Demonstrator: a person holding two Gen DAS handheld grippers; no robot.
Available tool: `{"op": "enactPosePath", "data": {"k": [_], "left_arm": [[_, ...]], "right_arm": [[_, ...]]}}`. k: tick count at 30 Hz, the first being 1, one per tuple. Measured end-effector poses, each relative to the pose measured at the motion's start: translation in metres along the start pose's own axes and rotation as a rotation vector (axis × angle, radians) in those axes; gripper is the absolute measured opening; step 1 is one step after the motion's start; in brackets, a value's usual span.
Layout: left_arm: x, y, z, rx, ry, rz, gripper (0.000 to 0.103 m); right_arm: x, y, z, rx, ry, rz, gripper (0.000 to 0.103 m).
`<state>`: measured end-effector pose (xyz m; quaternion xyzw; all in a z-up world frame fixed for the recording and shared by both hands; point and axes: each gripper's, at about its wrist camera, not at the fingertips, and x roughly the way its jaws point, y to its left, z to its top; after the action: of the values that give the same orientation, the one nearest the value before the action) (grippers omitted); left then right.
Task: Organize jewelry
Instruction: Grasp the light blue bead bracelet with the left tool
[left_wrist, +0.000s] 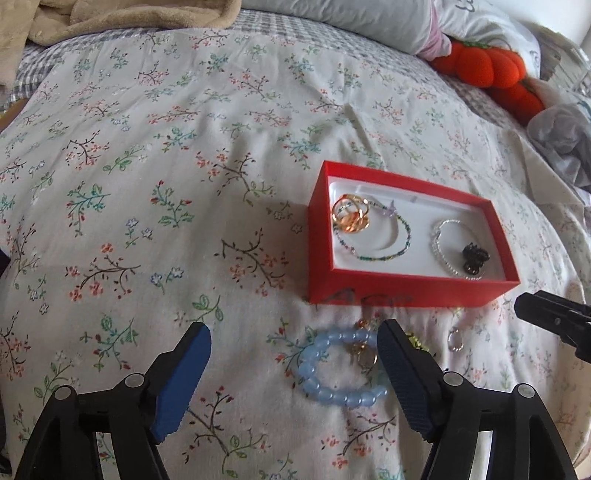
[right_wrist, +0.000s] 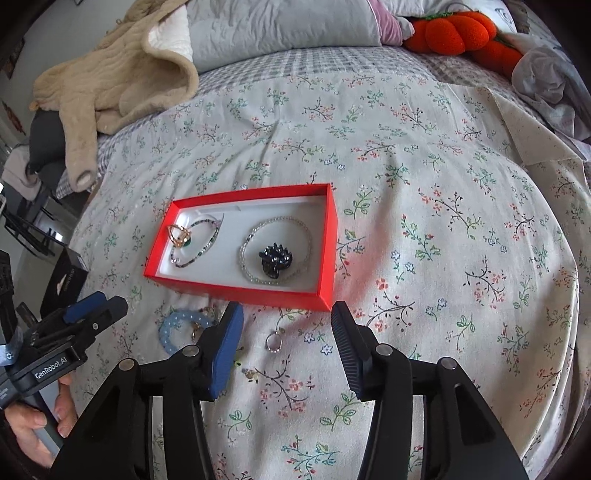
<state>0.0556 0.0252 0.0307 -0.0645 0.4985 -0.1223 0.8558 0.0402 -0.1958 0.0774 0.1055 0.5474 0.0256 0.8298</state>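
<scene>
On a bed spread with a white floral-print quilt (left_wrist: 147, 184), a shallow red cardboard box with a white liner (left_wrist: 406, 291) sits open, holding several pieces of jewelry. At the box's left end lies a cluster of gold-coloured rings (left_wrist: 350, 217) touching a thin multicoloured seed-bead bracelet (left_wrist: 373, 240); at its right end a clear glass-bead bracelet (left_wrist: 441, 243) encircles a small black beaded ornament (right_wrist: 275, 260).

Just in front of the box, loose on the quilt, rests a chunky pale-blue bead bracelet with a small gold charm (left_wrist: 332, 369). The left gripper (left_wrist: 293, 354) hovers over it, fingers (left_wrist: 184, 380) spread wide apart, the blue bracelet lying between them and close against the right-hand finger. A small silver ring (right_wrist: 274, 342) lies nearby on the quilt, beside a yellow-green trinket (left_wrist: 419, 341) partly hidden by a finger.

The right gripper (right_wrist: 288, 349) hangs above the silver ring, fingers (right_wrist: 349, 354) likewise parted, gripping nothing; the ring sits between them, nearer the left finger. A person's hand (right_wrist: 35, 424) holds the left gripper's handle at the frame's lower left.

Beyond the box, a beige quilted blanket (right_wrist: 118, 74), grey pillows (right_wrist: 277, 29) and an orange plush pumpkin (right_wrist: 454, 31) line the head of the bed.
</scene>
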Motion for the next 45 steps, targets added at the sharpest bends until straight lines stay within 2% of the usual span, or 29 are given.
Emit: {"op": "enactPosePath", "data": {"k": [10,19,20,22,23,25,29,31,33,38,45], "left_arm": [[0.017,0.005,-0.02,-0.015,0.099,0.041,0.081],[0.038,0.003,-0.023,-0.051,0.156,0.012,0.079],[0.04,0.002,-0.023,-0.055,0.159,0.004,0.077],[0.046,-0.001,-0.023,-0.055,0.168,-0.007,0.063],[0.049,-0.003,-0.023,-0.054,0.172,-0.009,0.06],[0.054,-0.005,-0.023,-0.051,0.17,0.003,0.049],[0.06,-0.01,-0.022,-0.038,0.156,0.03,0.035],[0.061,-0.013,-0.021,-0.027,0.154,0.034,0.018],[0.062,-0.014,-0.019,-0.027,0.159,0.018,0.008],[0.049,-0.021,-0.018,-0.019,0.142,-0.024,0.008],[0.008,-0.024,-0.016,0.009,0.062,-0.107,0.008]], "right_arm": [[0.017,0.008,-0.021,-0.029,0.08,-0.045,0.056],[0.032,0.015,-0.031,-0.05,0.131,-0.068,0.056],[0.033,0.016,-0.031,-0.052,0.134,-0.069,0.056],[0.034,0.016,-0.031,-0.054,0.138,-0.071,0.056],[0.035,0.017,-0.031,-0.054,0.14,-0.072,0.056],[0.037,0.017,-0.031,-0.055,0.143,-0.073,0.056],[0.039,0.018,-0.031,-0.057,0.149,-0.074,0.057],[0.04,0.019,-0.03,-0.059,0.151,-0.075,0.057],[0.041,0.019,-0.03,-0.058,0.152,-0.076,0.057],[0.042,0.022,-0.027,-0.051,0.15,-0.07,0.057],[0.045,0.032,-0.022,-0.058,0.144,-0.05,0.057]]}}
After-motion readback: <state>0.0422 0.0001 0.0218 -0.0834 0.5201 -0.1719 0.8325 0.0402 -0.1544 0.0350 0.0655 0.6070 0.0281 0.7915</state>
